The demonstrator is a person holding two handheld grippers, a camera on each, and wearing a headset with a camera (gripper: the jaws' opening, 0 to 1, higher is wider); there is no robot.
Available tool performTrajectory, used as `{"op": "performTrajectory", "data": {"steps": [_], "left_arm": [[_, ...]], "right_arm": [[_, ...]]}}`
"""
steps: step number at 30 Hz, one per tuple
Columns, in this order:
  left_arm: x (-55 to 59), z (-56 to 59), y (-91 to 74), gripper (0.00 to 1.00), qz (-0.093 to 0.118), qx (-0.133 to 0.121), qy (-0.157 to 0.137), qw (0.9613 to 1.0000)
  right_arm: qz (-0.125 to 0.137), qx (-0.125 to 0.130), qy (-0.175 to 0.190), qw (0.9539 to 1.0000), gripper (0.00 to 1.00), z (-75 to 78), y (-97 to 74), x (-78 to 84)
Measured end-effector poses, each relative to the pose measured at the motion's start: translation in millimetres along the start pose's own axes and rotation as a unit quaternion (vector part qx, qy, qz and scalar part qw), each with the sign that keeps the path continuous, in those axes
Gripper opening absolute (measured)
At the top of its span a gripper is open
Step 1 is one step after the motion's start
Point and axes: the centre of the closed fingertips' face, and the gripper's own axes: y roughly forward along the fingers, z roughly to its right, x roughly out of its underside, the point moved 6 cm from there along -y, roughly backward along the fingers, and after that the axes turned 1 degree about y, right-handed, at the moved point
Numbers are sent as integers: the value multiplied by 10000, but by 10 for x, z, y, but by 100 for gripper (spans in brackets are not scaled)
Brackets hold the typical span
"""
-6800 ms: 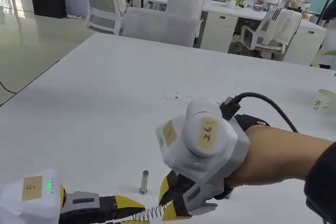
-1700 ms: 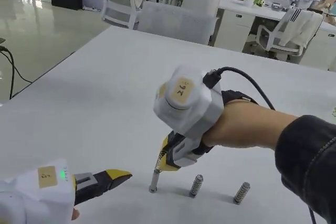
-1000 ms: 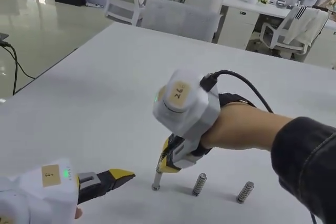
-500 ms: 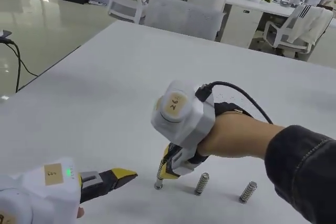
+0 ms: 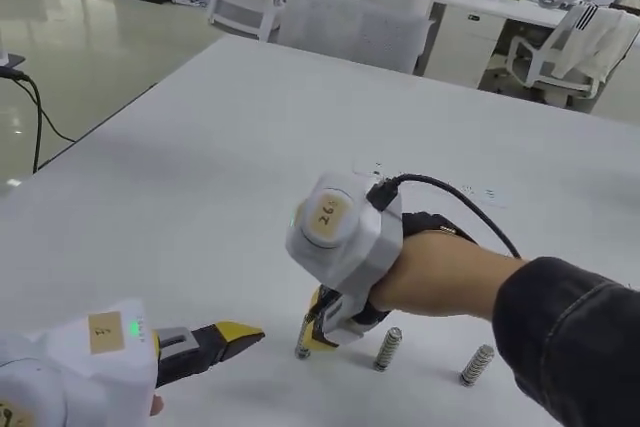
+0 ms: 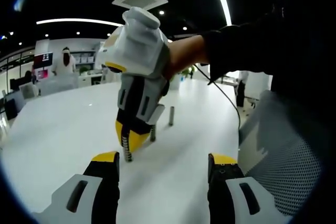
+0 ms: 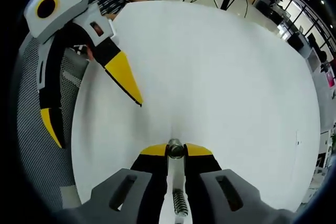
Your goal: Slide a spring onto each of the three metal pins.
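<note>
Three metal pins stand in a row on the white table (image 5: 220,147). The left pin (image 5: 302,345) stands between the yellow fingertips of my right gripper (image 5: 318,332), which is shut on a spring (image 7: 179,202) threaded on it. The pin's top (image 7: 175,148) pokes out past the fingertips. The left gripper view shows that spring (image 6: 126,148) low on the pin under the right gripper (image 6: 132,136). Springs sit on the middle pin (image 5: 388,347) and the right pin (image 5: 477,365). My left gripper (image 5: 245,337) stands open a little to the left, holding nothing.
The table's near edge runs just below the pins. A black cable (image 5: 450,197) trails from the right gripper across the table. Office chairs (image 5: 350,32), desks and people stand beyond the far edge.
My right gripper has sunk lower along the left pin with the spring, closer to the table. The left gripper has stayed where it was.
</note>
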Motion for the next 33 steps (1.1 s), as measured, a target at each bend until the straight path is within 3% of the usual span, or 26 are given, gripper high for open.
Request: {"op": "performTrajectory", "data": {"steps": [16,33], "left_arm": [[3,3,5,64,-56,17,0,10000],[-11,8,14,65,-74,32,33,10000]], "right_arm": [[-75,-134,121,9998,11,-33,111,113],[74,-23,287,9996,12,-62,-27,198]]}}
